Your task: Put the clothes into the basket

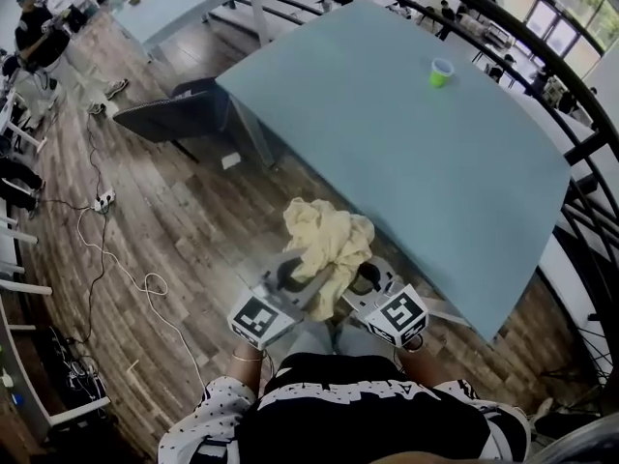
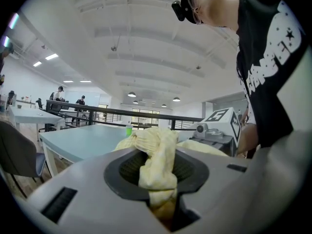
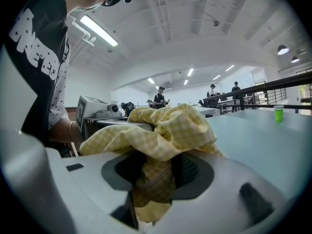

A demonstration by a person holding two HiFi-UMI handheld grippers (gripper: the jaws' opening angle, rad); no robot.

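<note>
A pale yellow checked garment (image 1: 329, 245) is bunched up in the air between my two grippers, just off the near edge of the blue-grey table (image 1: 406, 133). My left gripper (image 1: 290, 280) is shut on one fold of the yellow garment (image 2: 157, 165), which fills the gap between its dark pads. My right gripper (image 1: 363, 280) is shut on another part of the yellow garment (image 3: 161, 140), with cloth spilling over its jaws. Both grippers sit close together in front of my body. No basket is in view.
A small green cup (image 1: 441, 72) stands far back on the table. A grey chair (image 1: 169, 114) is on the wooden floor to the left, with cables (image 1: 106, 249) trailing across it. A black railing (image 1: 580, 143) runs along the right. People sit at other tables farther off.
</note>
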